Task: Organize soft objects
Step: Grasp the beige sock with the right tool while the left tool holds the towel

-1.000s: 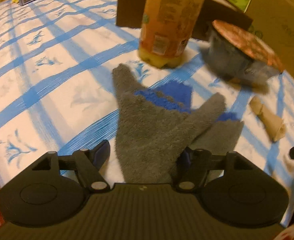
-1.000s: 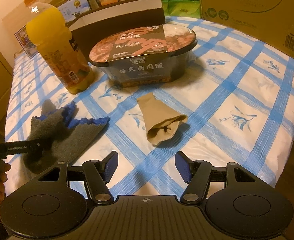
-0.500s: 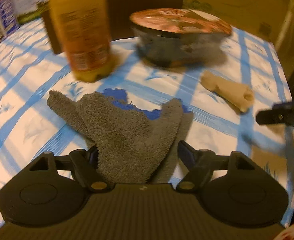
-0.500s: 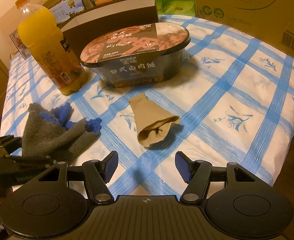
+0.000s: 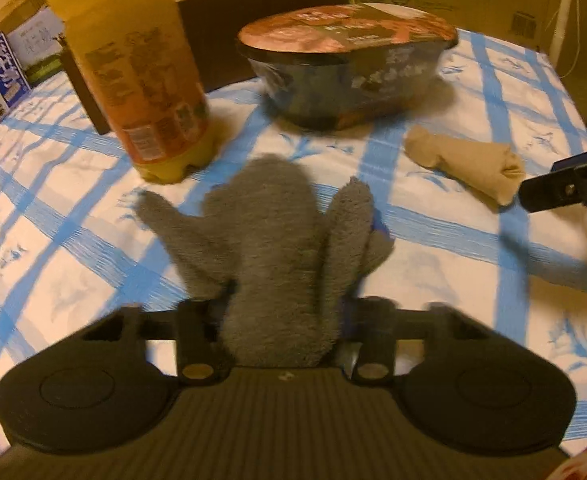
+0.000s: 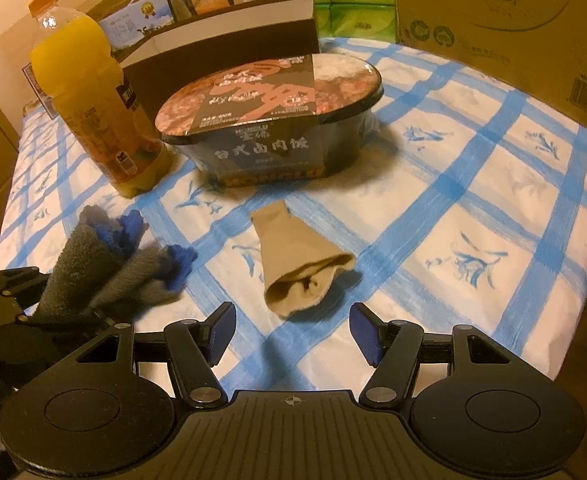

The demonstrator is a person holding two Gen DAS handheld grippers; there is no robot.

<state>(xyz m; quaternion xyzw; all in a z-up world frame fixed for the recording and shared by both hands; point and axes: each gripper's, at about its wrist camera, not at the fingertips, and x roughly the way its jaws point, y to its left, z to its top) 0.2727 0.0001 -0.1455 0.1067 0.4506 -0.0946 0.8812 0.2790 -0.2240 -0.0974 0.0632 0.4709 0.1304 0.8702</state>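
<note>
on a blue-checked worktop (image 6: 473, 184), two soft things and two sets of fingers. left gripper (image 5: 281, 312) just closing, fingers now clamped on the near end of the grey-and-blue sock bundle (image 5: 269, 240); fabric bunched up between them, blue cuffs fanning out toward the orange juice bottle (image 5: 133, 68). long axis of that bundle running straight out from the fingers, away from the camera.

right gripper (image 6: 293, 332) hovering, fingers wide apart and empty. directly ahead, just beyond the tips and between their lines: the rolled beige sock (image 6: 297, 264), resting on the worktop, open end toward the fingers, narrow end pointing up toward the instant rice bowl (image 6: 269, 120). long axis tilted a little leftward from the fingers' line, so roughly lengthwise rather than across the gap.

beige sock clearly nearer the right gripper than the left; from the left wrist view seen off to the right (image 5: 465, 164), well apart from the grey bundle. likely next: a short forward dip onto the open end.
</note>
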